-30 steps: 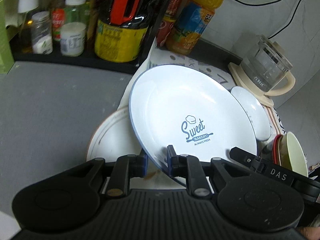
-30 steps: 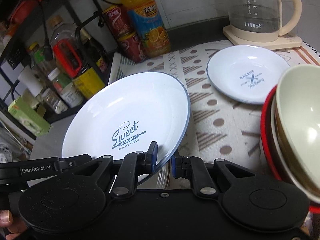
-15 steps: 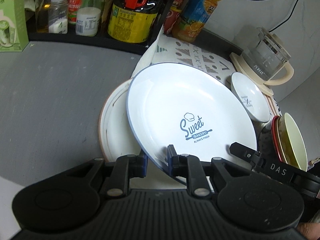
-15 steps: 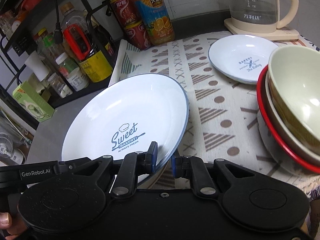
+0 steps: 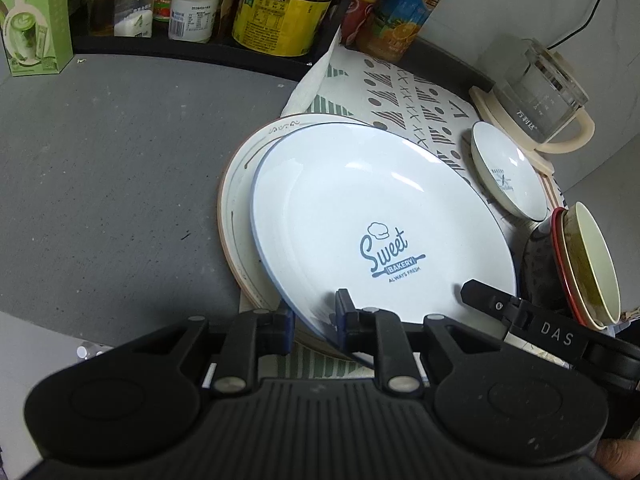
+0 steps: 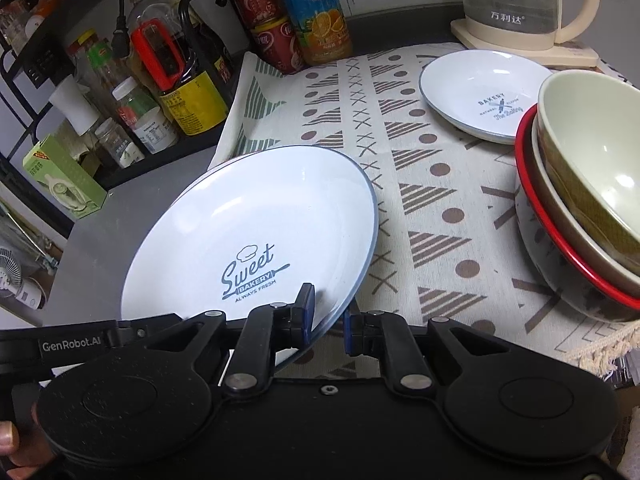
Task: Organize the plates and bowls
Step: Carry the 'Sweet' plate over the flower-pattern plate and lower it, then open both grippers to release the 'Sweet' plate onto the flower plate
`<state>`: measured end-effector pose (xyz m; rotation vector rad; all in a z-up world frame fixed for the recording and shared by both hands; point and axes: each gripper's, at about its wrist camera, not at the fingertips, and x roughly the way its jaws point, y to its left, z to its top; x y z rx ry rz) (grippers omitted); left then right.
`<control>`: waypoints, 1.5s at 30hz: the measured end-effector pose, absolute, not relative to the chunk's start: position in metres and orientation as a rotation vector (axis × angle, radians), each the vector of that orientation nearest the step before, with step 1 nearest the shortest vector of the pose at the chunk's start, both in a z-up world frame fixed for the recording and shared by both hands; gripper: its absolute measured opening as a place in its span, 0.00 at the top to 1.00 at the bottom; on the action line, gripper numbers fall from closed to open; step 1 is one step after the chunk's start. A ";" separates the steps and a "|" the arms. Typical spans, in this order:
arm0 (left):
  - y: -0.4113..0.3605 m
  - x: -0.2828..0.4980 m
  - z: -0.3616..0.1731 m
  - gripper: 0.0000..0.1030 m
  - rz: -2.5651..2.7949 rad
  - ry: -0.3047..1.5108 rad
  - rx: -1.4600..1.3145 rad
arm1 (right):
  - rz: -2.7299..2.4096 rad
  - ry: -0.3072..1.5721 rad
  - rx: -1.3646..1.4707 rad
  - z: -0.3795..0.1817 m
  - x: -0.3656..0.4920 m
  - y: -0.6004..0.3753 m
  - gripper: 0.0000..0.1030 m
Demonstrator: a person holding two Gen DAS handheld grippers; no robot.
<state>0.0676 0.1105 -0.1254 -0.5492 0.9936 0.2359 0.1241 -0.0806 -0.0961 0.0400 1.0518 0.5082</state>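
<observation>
A white blue-rimmed "Sweet Bakery" plate (image 5: 372, 216) is held at its near rim by both grippers. My left gripper (image 5: 313, 322) is shut on its left edge, my right gripper (image 6: 326, 320) on its right edge (image 6: 256, 220). It hangs tilted just above a larger cream plate with a brown rim (image 5: 240, 184) on the counter. A small white dish (image 6: 484, 92) lies on the patterned cloth (image 6: 400, 168). A stack of bowls (image 6: 588, 200), cream on top and red-rimmed below, stands at the right.
A black rack with bottles and jars (image 5: 276, 4) lines the back, with a green box (image 5: 32, 16) at its left. Cans and an orange juice bottle (image 6: 316, 12) stand behind the cloth. A glass kettle (image 6: 528, 4) sits at the back right. Grey countertop (image 5: 100, 160) lies left.
Both grippers have carried the Sweet Bakery plate down and toward the near side, so it now sits lower over the cream plate. The grips are unchanged.
</observation>
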 end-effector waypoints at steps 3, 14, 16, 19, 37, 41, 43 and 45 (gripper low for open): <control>0.111 0.073 -0.124 0.80 0.232 1.022 -0.546 | 0.501 1.064 0.048 -0.097 0.125 -0.080 0.86; 0.127 0.076 -0.120 0.80 0.229 1.065 -0.583 | 0.507 1.105 0.047 -0.105 0.131 -0.072 0.86; 0.130 0.076 -0.118 0.79 0.238 1.072 -0.574 | 0.504 1.107 0.040 -0.106 0.132 -0.071 0.86; 0.134 0.075 -0.116 0.79 0.244 1.071 -0.562 | 0.499 1.111 0.037 -0.107 0.135 -0.072 0.87; 0.162 0.093 -0.093 0.31 0.365 0.985 -0.544 | 0.514 1.021 0.086 -0.078 0.155 -0.084 0.62; 0.162 0.107 -0.080 0.17 0.360 0.942 -0.522 | 0.514 0.959 0.097 -0.063 0.160 -0.089 0.42; 0.162 0.117 -0.076 0.15 0.353 0.946 -0.514 | 0.503 0.933 0.093 -0.058 0.162 -0.090 0.32; 0.162 0.126 -0.073 0.13 0.344 0.945 -0.519 | 0.489 0.905 0.097 -0.052 0.166 -0.093 0.20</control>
